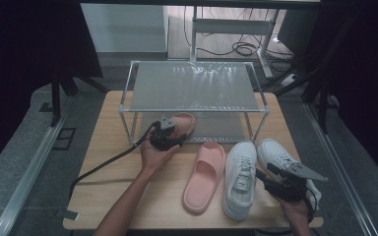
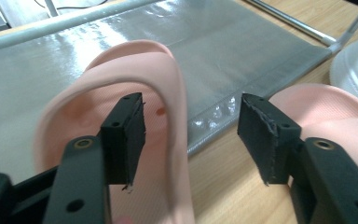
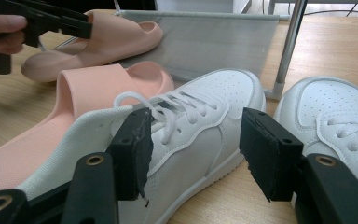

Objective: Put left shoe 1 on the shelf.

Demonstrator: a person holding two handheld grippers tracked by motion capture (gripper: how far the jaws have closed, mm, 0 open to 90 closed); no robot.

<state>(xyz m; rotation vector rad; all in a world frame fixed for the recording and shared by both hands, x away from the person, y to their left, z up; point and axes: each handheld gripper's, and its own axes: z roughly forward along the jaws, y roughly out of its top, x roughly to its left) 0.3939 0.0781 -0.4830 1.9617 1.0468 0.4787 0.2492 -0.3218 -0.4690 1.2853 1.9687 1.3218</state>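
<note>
The left claw stands wide, its jaws apart at the heel of a pink slipper lying partly on the rack's lower shelf. The right claw, well apart from the rack, is open astride a white sneaker without pressing it.

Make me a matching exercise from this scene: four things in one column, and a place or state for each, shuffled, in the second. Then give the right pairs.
Things:
1. pink slipper by the left gripper
2. second pink slipper
3. left gripper
4. rack's top shelf

Places or states:
A. lies flat on the table beside a white sneaker
B. jaws wide apart, one pad inside a slipper's strap
C. toe on the rack's bottom shelf
D. bare, nothing on it

Pairs: 1-C, 2-A, 3-B, 4-D
</note>
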